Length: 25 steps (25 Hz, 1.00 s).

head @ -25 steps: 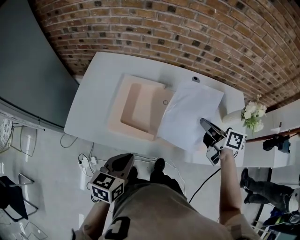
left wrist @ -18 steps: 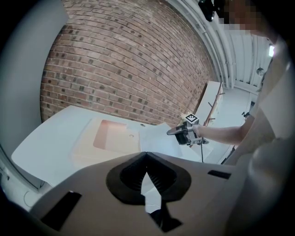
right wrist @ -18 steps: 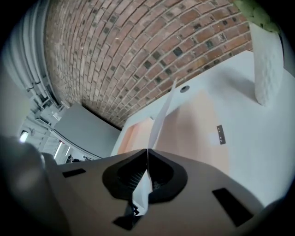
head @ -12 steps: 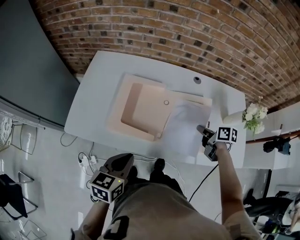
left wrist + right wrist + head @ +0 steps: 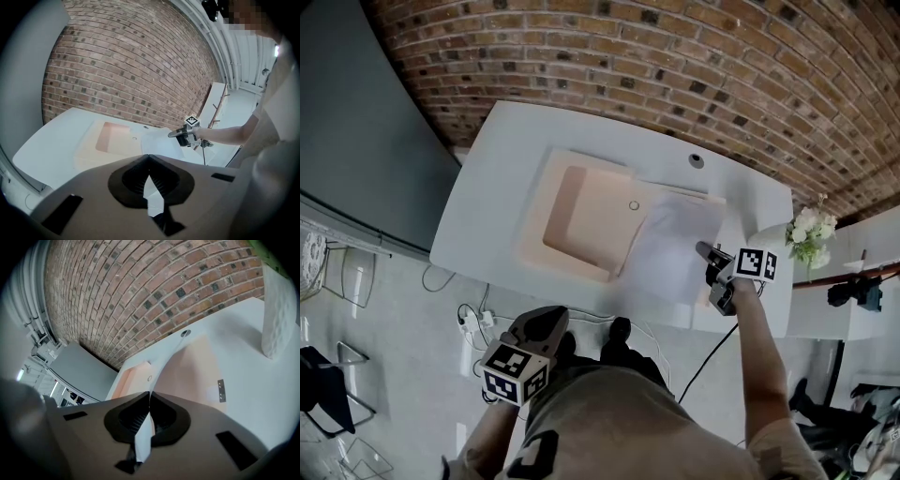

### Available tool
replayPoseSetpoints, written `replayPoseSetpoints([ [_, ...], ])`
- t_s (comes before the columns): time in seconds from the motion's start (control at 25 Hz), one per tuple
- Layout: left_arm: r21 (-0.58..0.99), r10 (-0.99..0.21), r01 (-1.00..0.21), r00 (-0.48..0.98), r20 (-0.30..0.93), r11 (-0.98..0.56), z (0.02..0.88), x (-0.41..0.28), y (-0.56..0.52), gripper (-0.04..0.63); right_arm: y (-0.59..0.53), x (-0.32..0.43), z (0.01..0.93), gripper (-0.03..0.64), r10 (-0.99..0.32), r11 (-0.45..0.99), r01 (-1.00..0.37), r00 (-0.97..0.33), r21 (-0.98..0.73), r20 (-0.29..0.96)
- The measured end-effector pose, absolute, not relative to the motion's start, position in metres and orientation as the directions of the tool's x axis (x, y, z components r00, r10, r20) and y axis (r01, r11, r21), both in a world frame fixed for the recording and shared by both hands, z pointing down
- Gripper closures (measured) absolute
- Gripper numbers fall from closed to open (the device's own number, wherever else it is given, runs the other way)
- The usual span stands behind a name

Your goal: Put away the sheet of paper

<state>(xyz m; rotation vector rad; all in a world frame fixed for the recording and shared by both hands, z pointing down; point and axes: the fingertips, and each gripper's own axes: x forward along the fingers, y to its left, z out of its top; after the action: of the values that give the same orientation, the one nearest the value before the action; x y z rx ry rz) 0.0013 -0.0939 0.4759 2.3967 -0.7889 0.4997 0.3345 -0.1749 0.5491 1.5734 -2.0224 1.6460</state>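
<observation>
Presently the right tongs point(image 5: 705, 251) grip the thin white sheet of paper point(image 5: 670, 246) by its edge, right of centre, so that it lies over the flat peach-coloured folder point(image 5: 581, 220). The left tongs point(image 5: 546, 323) hang closed and empty.

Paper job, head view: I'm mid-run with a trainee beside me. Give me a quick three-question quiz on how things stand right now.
1. True or false: the right gripper is shut on the paper.
2. Where is the left gripper? A: over the table. B: off the table, low beside the person. C: on the paper.
3. Fill in: the wall behind the table is made of ___.

Key: 1 true; 2 B; 3 brick.
</observation>
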Motion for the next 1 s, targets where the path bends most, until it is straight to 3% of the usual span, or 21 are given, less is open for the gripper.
replayPoseSetpoints([
  [0.48,0.377,-0.452,-0.659,0.736,0.505,-0.651,0.474,-0.001,-0.097,0.581,-0.192,0.329,0.541,0.594,-0.630,-0.050,-0.737,-0.500,-0.674,0.594],
  [1.0,0.354,-0.507,-0.698,0.705,0.497,-0.623,0.469,0.011,-0.103,0.581,-0.212,0.294,0.516,0.594,-0.591,0.102,-0.675,-0.632,-0.731,0.501],
])
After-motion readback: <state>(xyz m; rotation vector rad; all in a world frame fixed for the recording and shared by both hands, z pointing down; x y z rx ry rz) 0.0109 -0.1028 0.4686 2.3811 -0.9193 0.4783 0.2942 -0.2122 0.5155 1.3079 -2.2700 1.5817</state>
